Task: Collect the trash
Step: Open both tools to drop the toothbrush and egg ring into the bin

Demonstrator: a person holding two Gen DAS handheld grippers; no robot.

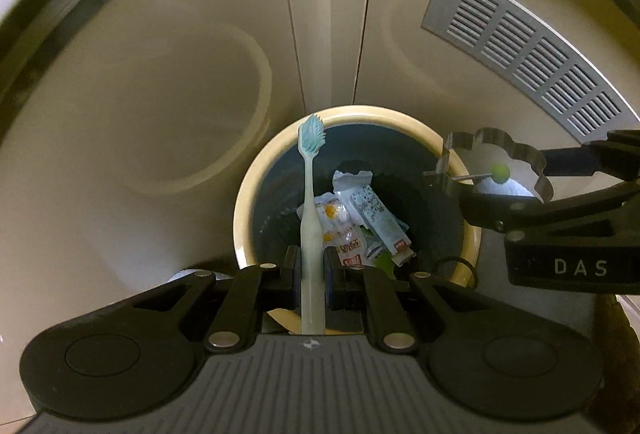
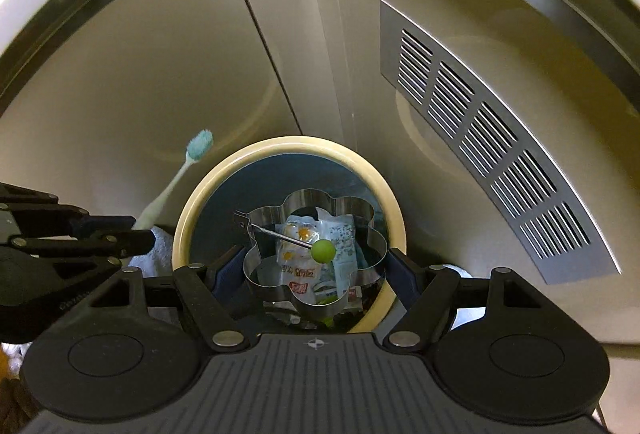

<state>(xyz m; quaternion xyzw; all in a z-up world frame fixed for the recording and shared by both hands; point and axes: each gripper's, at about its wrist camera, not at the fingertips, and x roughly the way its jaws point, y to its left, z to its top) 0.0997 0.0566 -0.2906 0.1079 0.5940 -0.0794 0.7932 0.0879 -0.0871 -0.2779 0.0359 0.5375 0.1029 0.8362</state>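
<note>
A round bin with a cream rim (image 1: 244, 210) (image 2: 188, 222) stands on the floor below both grippers, with several snack wrappers (image 1: 360, 222) (image 2: 304, 254) at its bottom. My left gripper (image 1: 313, 272) is shut on the handle of a pale toothbrush (image 1: 311, 194) (image 2: 176, 182), whose teal bristle head points up over the bin's far rim. My right gripper (image 2: 316, 272) (image 1: 532, 190) is shut on a flower-shaped metal ring mould (image 2: 316, 234) (image 1: 508, 162) with a green-knobbed wire handle, held above the bin's opening.
Beige cabinet doors fill the background. A grey metal vent grille (image 1: 528, 46) (image 2: 488, 138) is set in the panel at the right. A white cloth (image 2: 154, 242) lies beside the bin at its left.
</note>
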